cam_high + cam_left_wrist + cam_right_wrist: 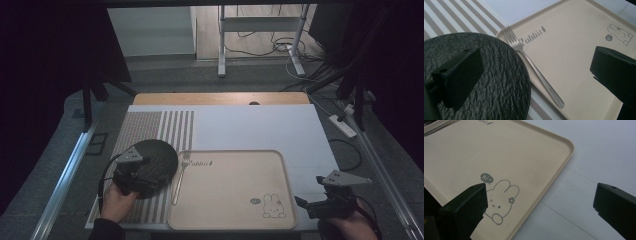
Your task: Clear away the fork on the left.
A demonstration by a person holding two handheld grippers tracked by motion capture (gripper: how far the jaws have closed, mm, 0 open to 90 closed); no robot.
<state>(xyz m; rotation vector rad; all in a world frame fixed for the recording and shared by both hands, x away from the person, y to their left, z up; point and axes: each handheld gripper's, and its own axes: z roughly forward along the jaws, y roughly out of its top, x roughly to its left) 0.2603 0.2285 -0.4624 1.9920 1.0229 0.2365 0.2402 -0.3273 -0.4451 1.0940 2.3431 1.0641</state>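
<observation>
Left tool (534,75) hovered spread over the black slate plate (499,75) at lower left, seemingly about to grip its rim and carry it onto the beige tray (574,50), while the right tool (539,205) waited spread.

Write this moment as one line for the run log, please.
left claw: open, over black plate | right claw: open, at tray corner | fork: on tray's left rim

- Left gripper (142,172): held in the left hand (118,200) at the near left of the table, pointing forward and to the right. Jaws spread wide apart, nothing between them.
- Right gripper (304,202): held in the right hand (350,227) at the near right corner, pointing left. Jaws spread wide apart, nothing gripped.
</observation>
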